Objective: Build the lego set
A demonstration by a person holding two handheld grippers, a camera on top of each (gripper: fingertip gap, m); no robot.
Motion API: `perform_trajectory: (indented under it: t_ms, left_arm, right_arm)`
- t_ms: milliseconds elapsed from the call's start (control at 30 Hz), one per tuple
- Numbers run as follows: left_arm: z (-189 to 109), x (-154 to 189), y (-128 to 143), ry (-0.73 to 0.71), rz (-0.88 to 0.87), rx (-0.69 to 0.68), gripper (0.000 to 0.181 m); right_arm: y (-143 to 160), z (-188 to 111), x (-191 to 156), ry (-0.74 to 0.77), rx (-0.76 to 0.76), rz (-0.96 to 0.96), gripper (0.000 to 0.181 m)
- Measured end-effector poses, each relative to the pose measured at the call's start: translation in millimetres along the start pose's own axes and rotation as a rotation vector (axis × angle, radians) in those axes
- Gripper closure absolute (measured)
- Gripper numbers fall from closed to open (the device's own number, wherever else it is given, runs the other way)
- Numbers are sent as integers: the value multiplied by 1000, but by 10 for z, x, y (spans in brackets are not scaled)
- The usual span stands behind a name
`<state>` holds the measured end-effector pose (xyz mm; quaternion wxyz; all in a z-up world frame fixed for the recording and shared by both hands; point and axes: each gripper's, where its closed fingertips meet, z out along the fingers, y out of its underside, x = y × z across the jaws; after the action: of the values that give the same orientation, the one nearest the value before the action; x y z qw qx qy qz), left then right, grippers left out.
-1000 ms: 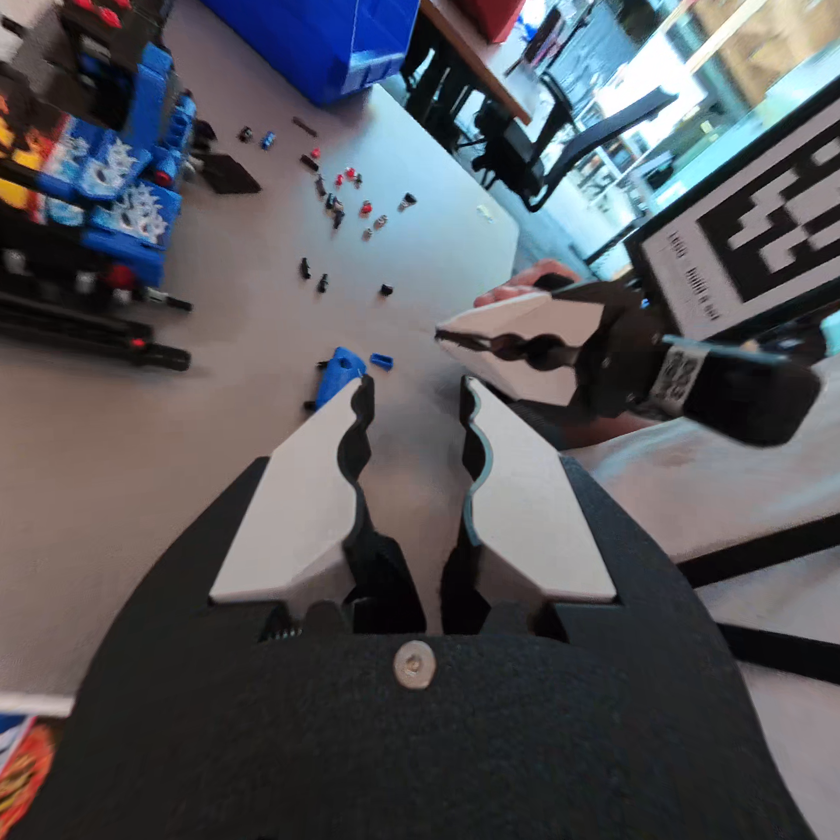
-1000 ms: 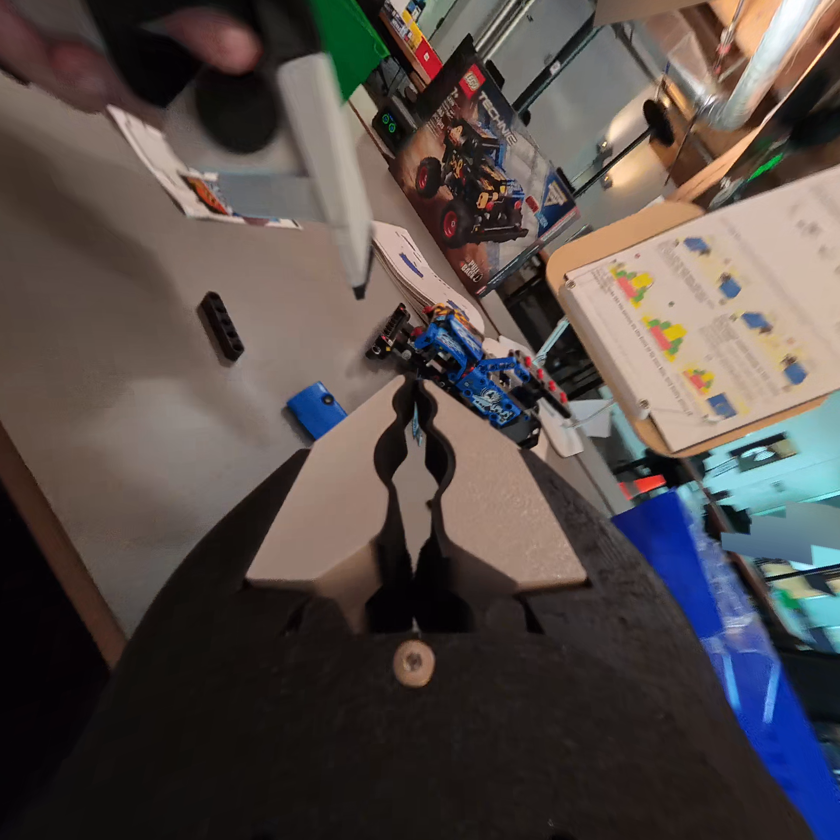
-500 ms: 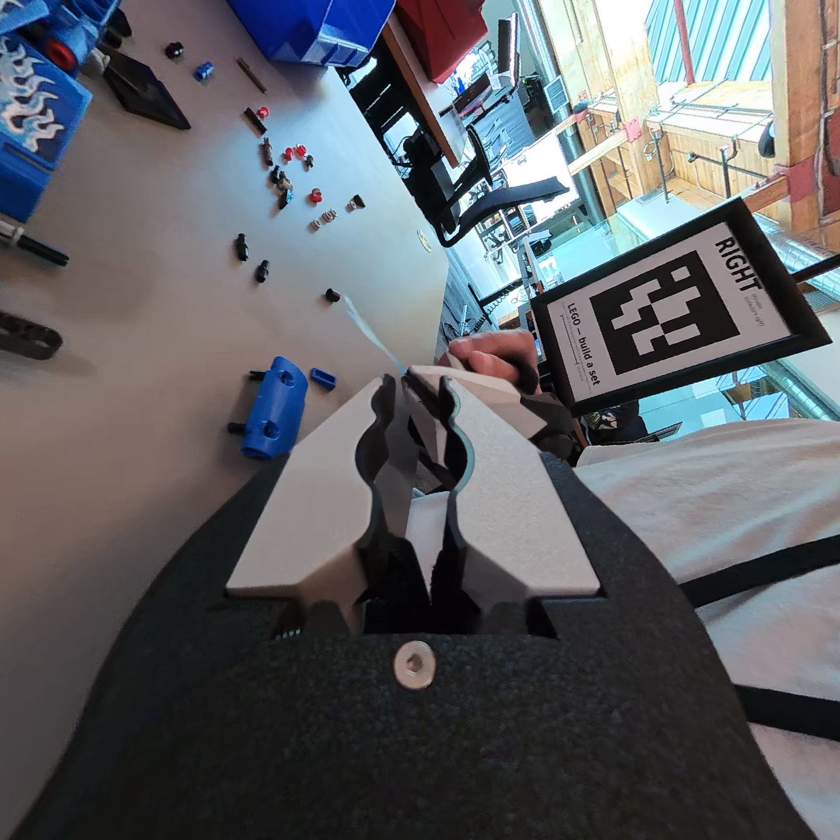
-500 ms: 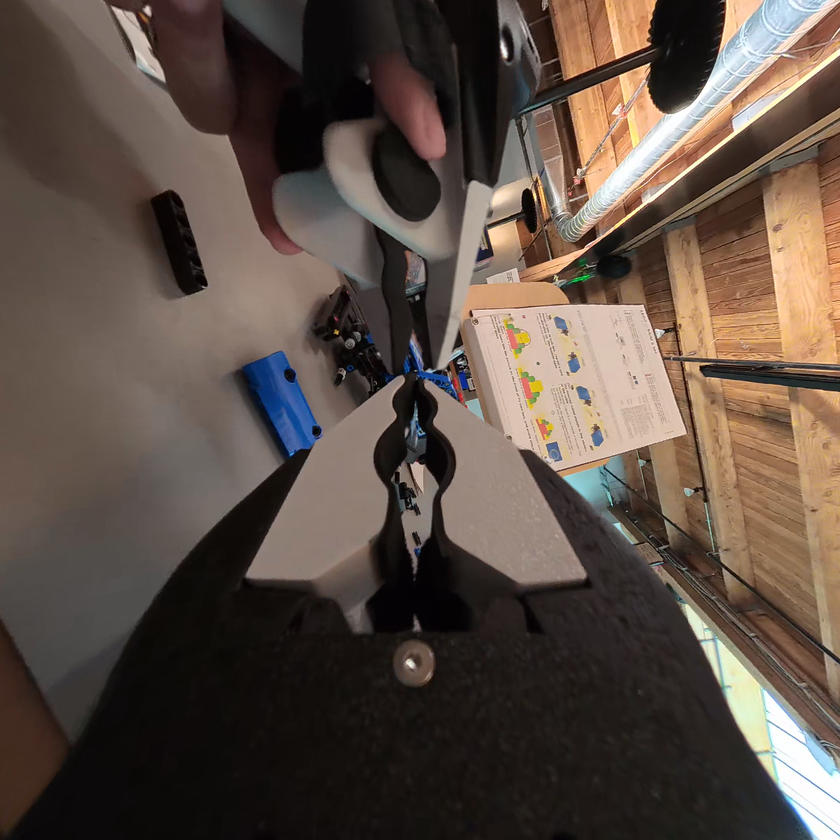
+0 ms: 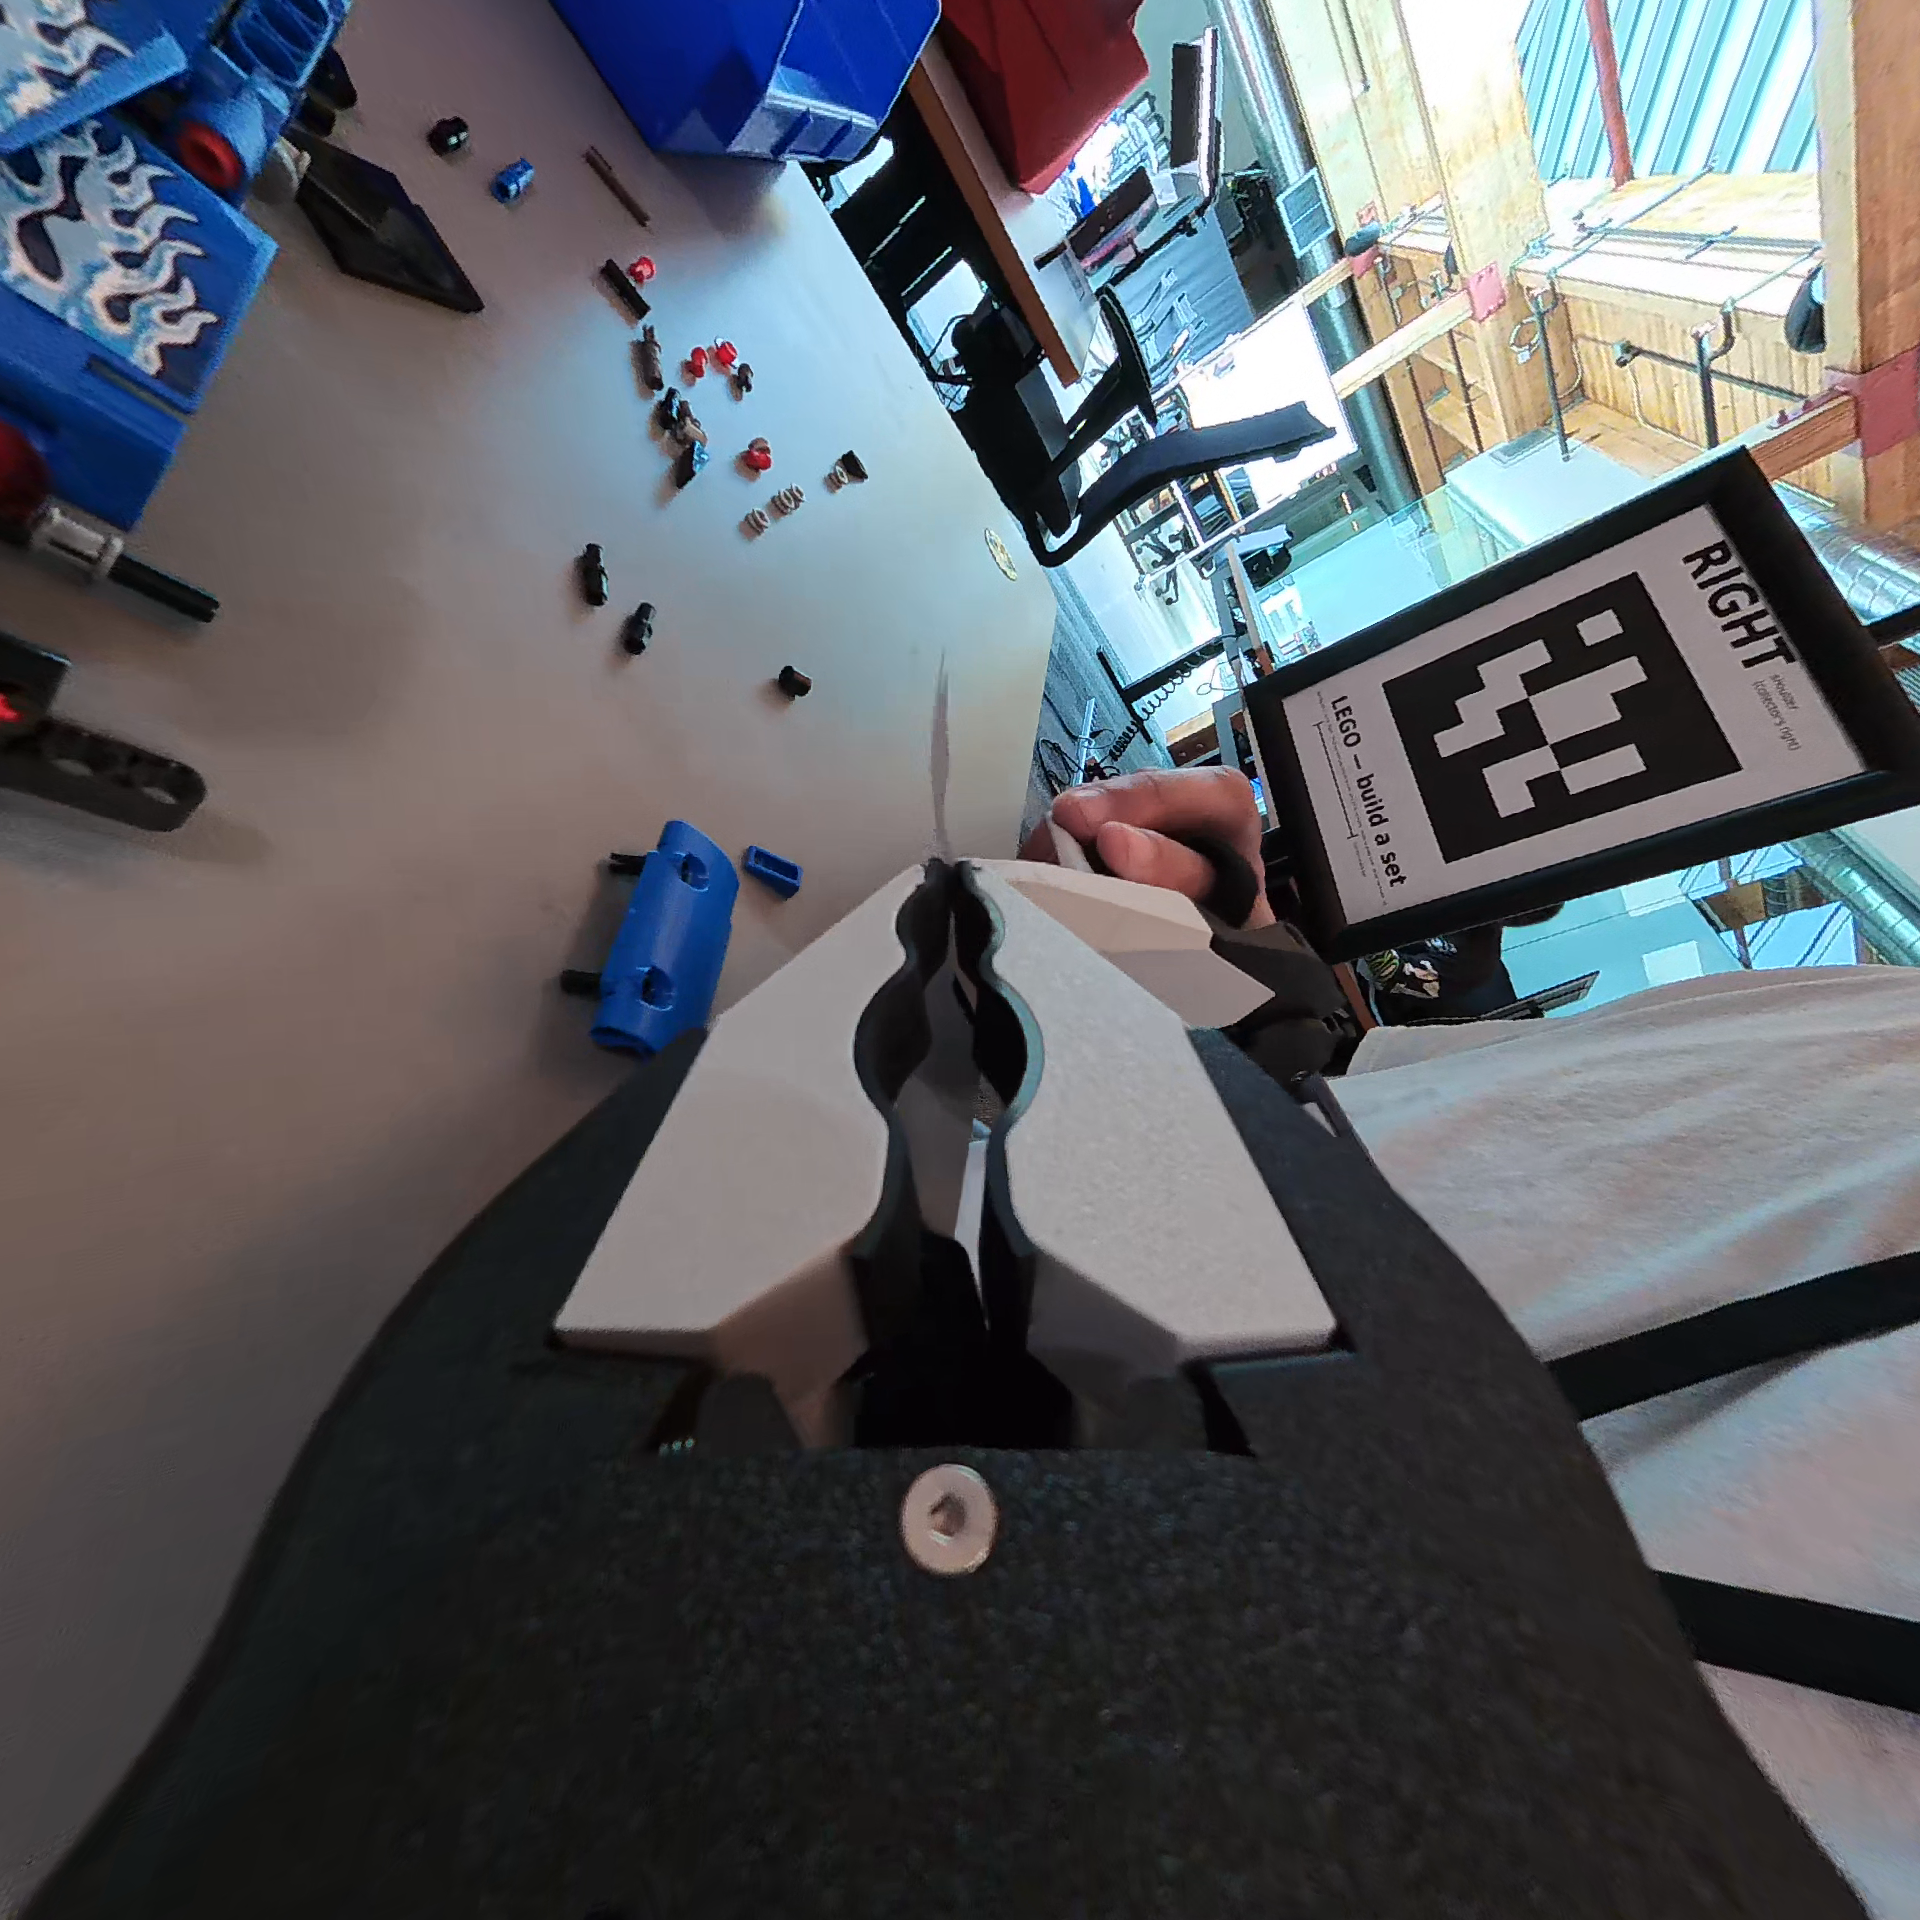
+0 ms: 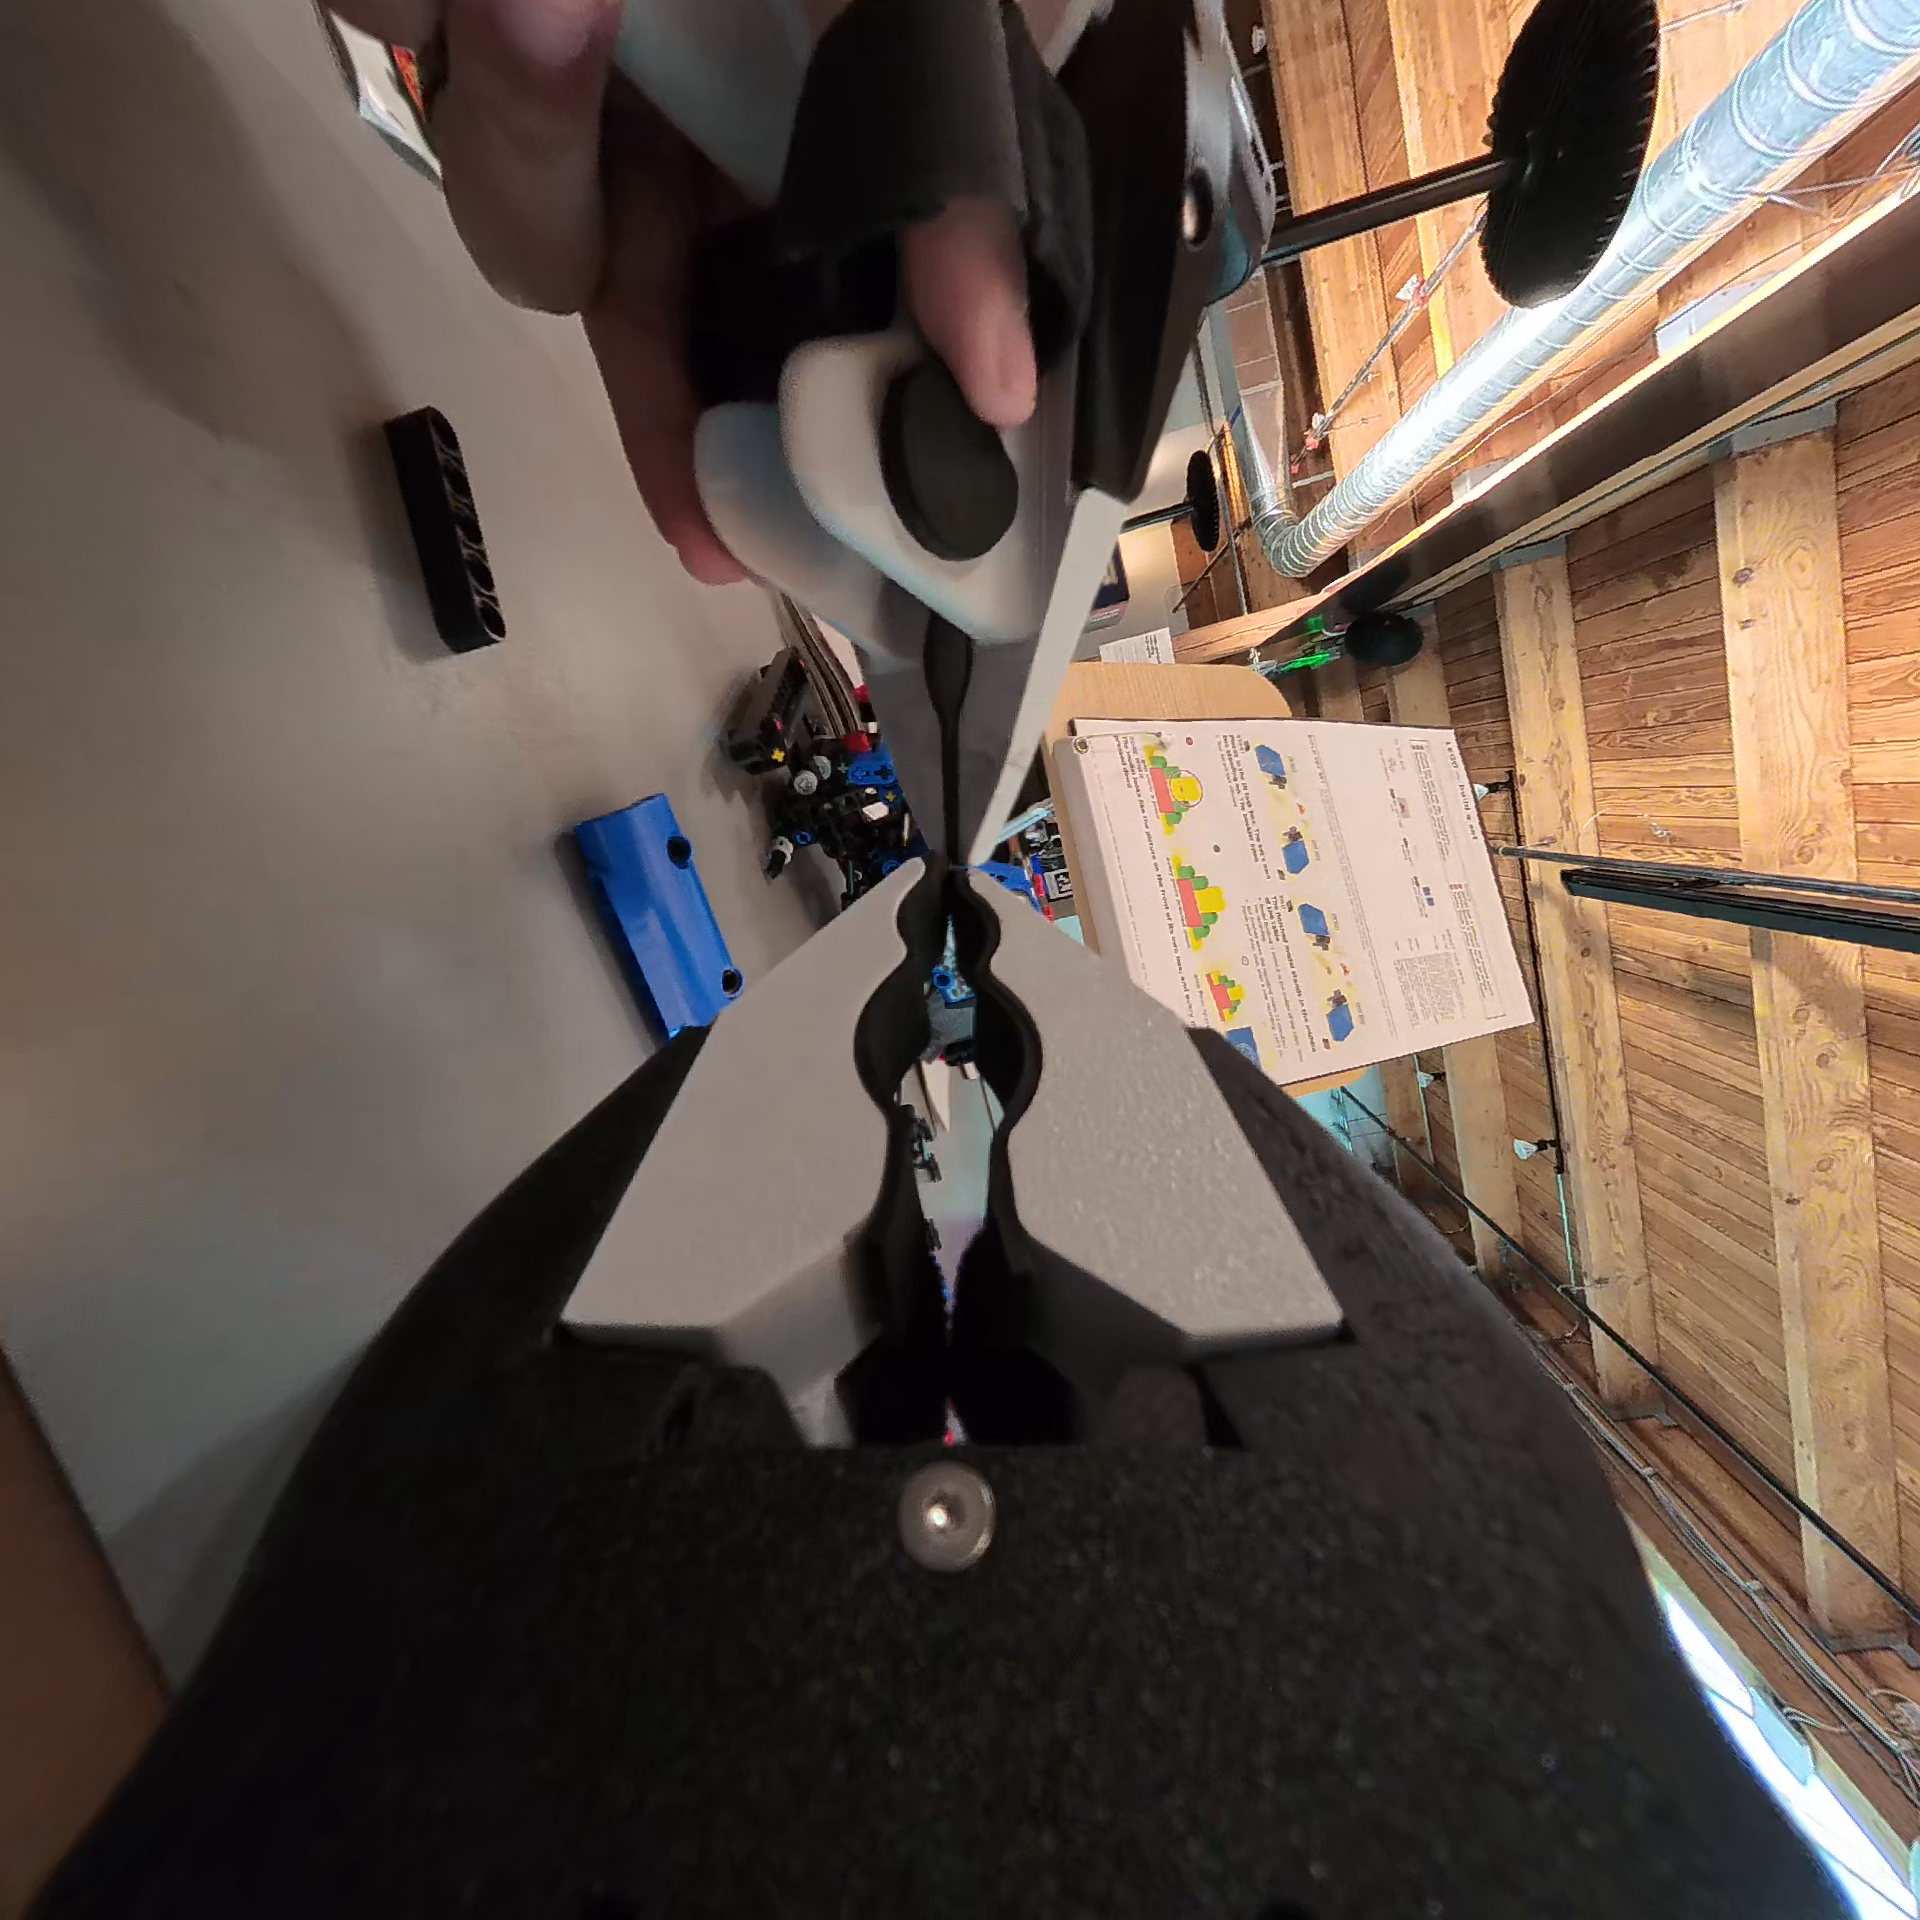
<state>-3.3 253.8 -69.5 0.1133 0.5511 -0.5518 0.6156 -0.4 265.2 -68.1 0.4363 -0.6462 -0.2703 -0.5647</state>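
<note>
My left gripper (image 5: 945, 868) is shut on a thin pale strip (image 5: 940, 748), seen edge-on, that sticks out past its tips above the table. My right gripper (image 6: 948, 871) is shut too. Its tips meet the left gripper's tips (image 6: 961, 831), pinching the same strip. In the left wrist view one of the right gripper's fingers (image 5: 1122, 920) shows just behind my left one, with a hand on it. A blue curved panel (image 5: 665, 940) lies on the table; it also shows in the right wrist view (image 6: 655, 914). The blue model (image 5: 94, 281) with flame decals stands at the far left.
Small pins (image 5: 686, 416) and a small blue piece (image 5: 772, 871) are scattered on the grey table (image 5: 312, 1039). A black beam (image 6: 447, 530), a black panel (image 5: 384, 229), a blue bin (image 5: 748, 62), a marker sign (image 5: 1579, 727) and an instruction sheet (image 6: 1288, 894) are nearby. My two grippers' fingertips are within a few centimetres of each other. Left tips and right tips are each some 9 cm from the small blue piece (image 5: 772, 871).
My left gripper was open a second ago; it has closed on the strip at the right gripper's tips. Both grippers have lifted and turned together. The right gripper stayed shut.
</note>
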Motion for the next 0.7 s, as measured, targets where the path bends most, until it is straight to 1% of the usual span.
perform_trajectory:
  t_ms: [133, 233, 267, 333, 467, 533, 633, 700]
  left_arm:
    - [6, -24, 5, -17, 23, -7, 181]
    - [9, -39, 27, -41, 80, -27, 181]
    - [11, -41, 31, -49, 102, -32, 181]
    - [8, -26, 30, -60, 152, -39, 181]
    - [-10, -9, 14, -84, 220, -44, 181]
    - [-21, -7, 11, -89, 244, -45, 181]
    - [-59, -9, -3, -91, 266, -37, 181]
    - [-143, -60, -29, -111, 277, -38, 181]
  right_arm:
    - [14, 4, -14, -4, -4, 13, 181]
    - [22, 6, -51, -37, -2, 98, 179]
    - [20, -3, -48, -48, 2, 132, 175]
    - [21, -13, -75, -104, 4, 219, 161]
    - [54, -20, -51, -143, -1, 359, 149]
    - [51, -31, -47, -182, 11, 472, 143]
    - [52, -54, 37, -236, 52, 717, 132]
    - [88, -74, 87, -284, 78, 865, 127]
